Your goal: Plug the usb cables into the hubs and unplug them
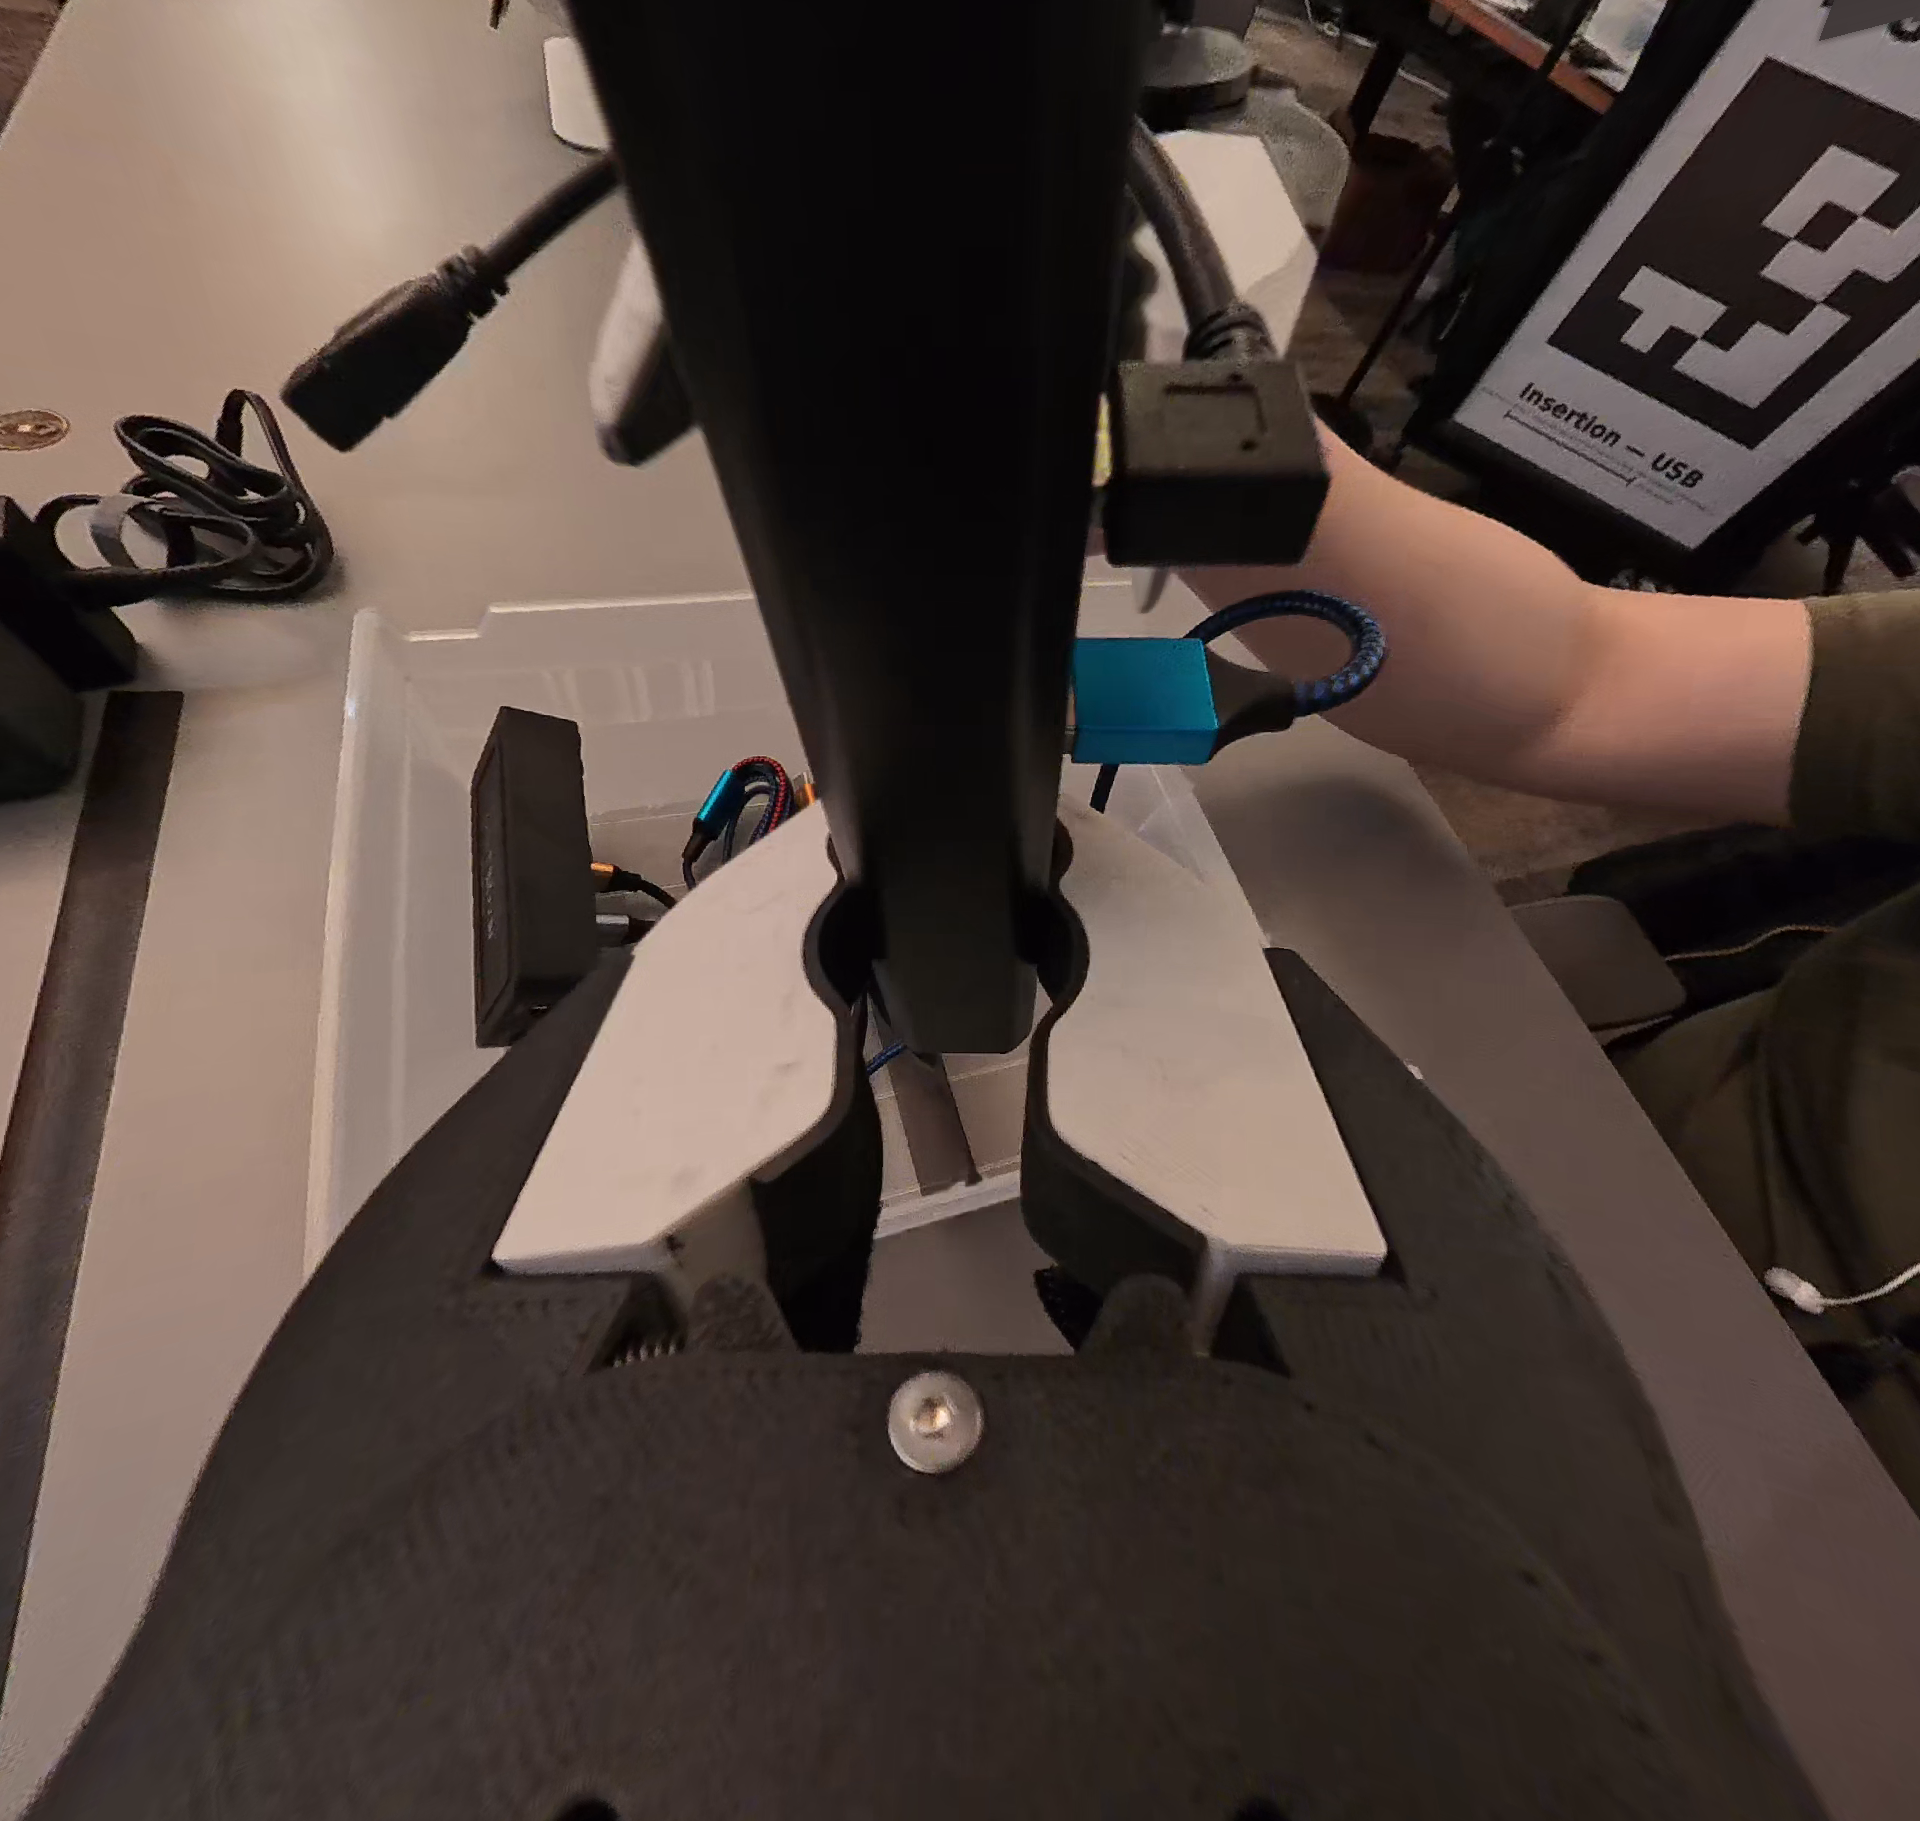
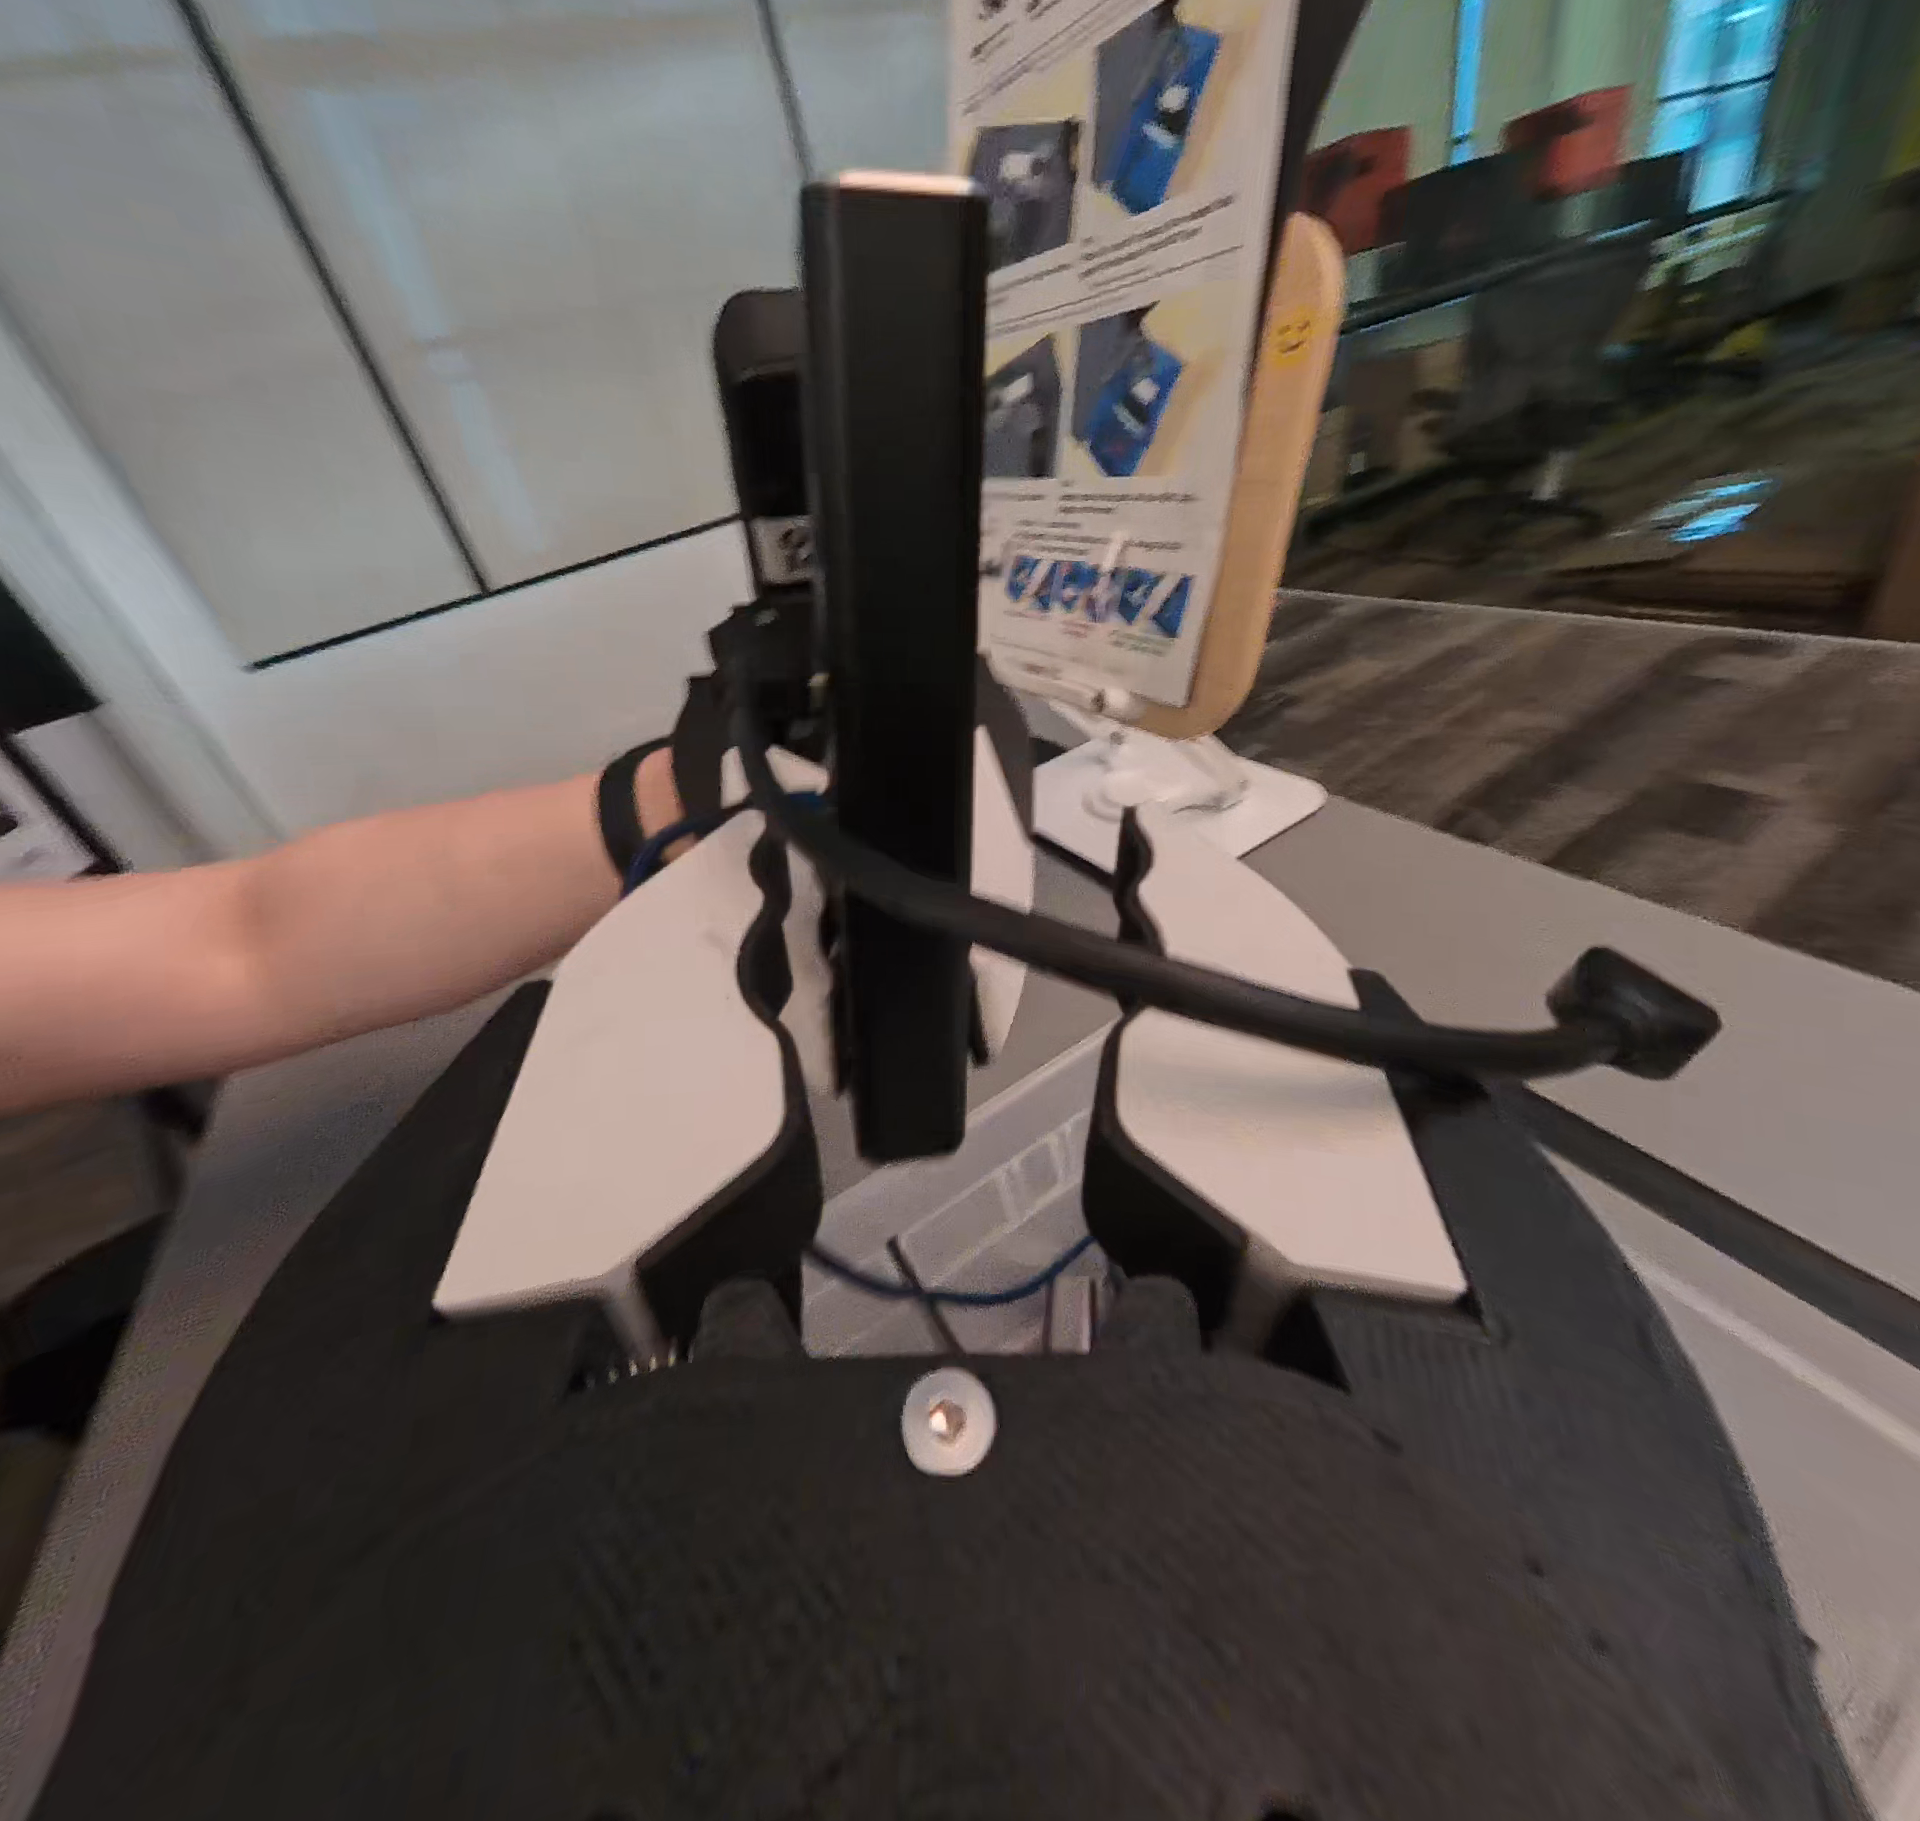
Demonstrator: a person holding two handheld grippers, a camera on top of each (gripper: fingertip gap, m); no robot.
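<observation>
Hub [image 1: 894, 421], a long black bar, stands upright, its lower end pinched between the fingers of the left gripper [image 1: 940, 950] above a clear bin [image 1: 364, 784]. On the hub's right side sit a blue plug [image 1: 1143, 701] and, above it, a black plug [image 1: 1210, 462]. In the right wrist view the right gripper [image 2: 951, 898] has its fingers spread around the hub [image 2: 899, 628], touching nothing. I'd judge the blue plug comes out best pulled straight sideways, with the left grip kept firm so the bar doesn't twist.
</observation>
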